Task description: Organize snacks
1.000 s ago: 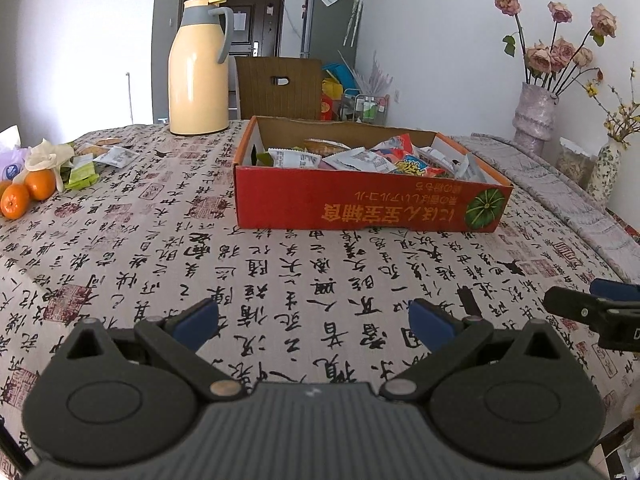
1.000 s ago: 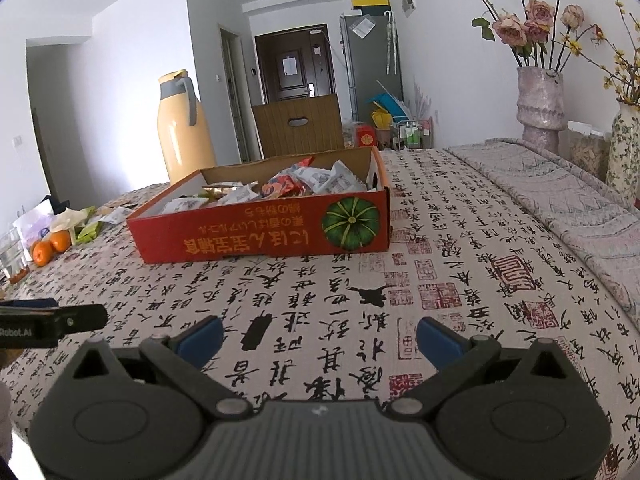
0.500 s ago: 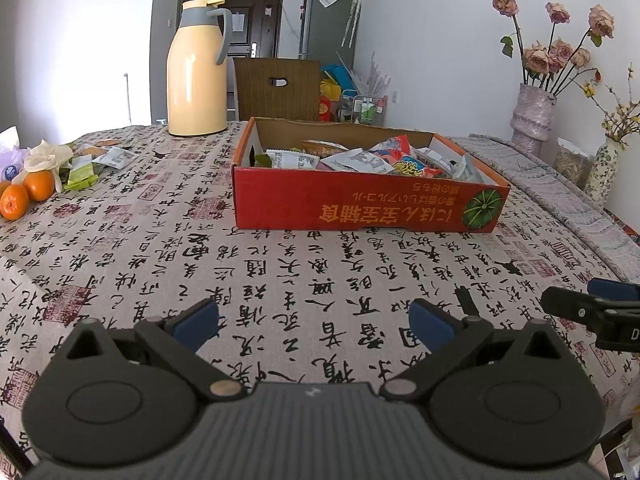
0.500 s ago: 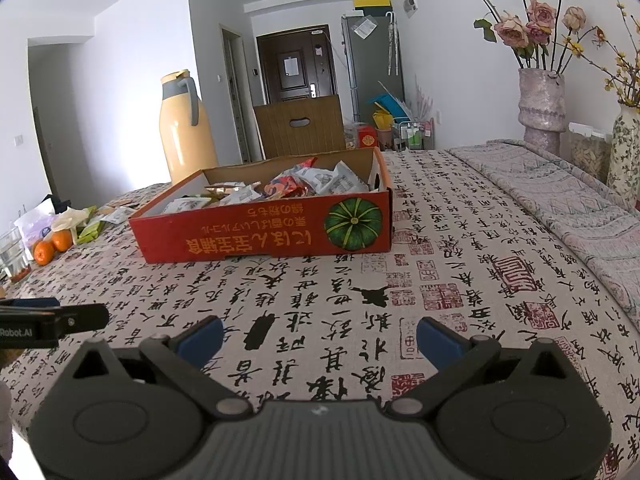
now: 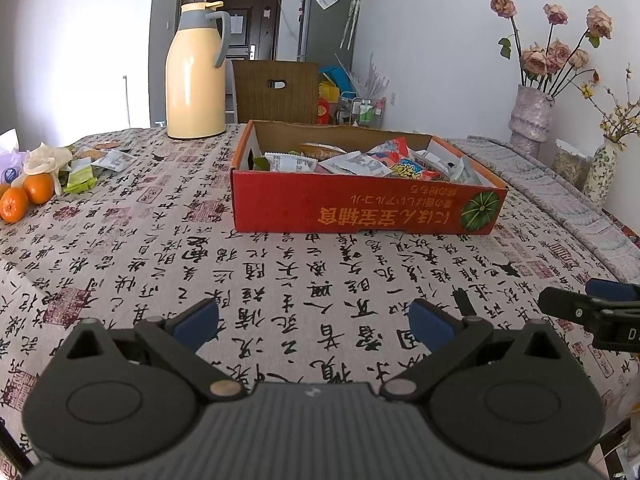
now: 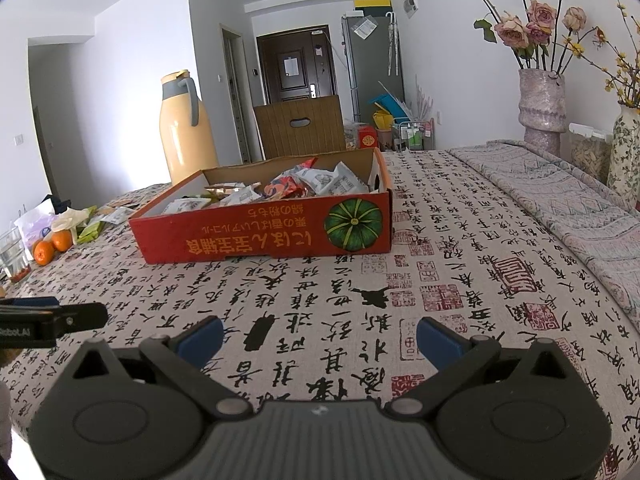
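Note:
A shallow red cardboard box with a green pumpkin print stands mid-table, filled with several snack packets. More loose packets lie on the cloth at the far left. My left gripper hovers low over the near table, open, nothing between its blue pads. My right gripper is likewise open and empty, level with it. Each gripper's finger shows at the edge of the other's view.
A tall yellow thermos stands behind the box at the left. Oranges and a white bag sit at the left edge. Vases with dried roses and a jar stand at the right. A wooden chair back is beyond the table.
Both grippers have drifted back slightly from the box and stay open. Nothing on the table has moved.

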Action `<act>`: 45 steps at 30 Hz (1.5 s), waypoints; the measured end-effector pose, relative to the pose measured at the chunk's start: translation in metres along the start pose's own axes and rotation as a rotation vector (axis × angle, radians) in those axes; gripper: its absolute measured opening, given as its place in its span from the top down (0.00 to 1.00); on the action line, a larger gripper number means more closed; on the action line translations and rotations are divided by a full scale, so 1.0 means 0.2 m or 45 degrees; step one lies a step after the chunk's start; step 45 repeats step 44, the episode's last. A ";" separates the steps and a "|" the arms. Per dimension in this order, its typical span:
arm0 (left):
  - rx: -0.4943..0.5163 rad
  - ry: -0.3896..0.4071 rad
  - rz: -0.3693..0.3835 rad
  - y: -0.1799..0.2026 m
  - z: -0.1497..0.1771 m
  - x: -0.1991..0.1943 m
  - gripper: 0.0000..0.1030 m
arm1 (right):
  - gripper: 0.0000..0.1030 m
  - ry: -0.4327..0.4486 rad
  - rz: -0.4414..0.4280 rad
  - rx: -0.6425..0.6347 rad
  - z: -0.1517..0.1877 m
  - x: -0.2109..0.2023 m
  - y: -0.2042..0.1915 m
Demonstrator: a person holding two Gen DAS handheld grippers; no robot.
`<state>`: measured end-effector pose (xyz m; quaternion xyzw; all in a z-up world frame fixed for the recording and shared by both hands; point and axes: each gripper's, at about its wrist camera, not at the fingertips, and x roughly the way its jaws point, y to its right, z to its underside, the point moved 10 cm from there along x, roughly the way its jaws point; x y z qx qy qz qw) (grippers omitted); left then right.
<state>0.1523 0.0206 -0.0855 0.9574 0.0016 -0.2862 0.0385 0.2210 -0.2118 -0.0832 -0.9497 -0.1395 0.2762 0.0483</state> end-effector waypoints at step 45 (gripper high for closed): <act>0.007 0.014 0.020 0.01 0.00 -0.01 0.00 | 0.00 -0.003 -0.002 -0.004 0.00 -0.01 -0.02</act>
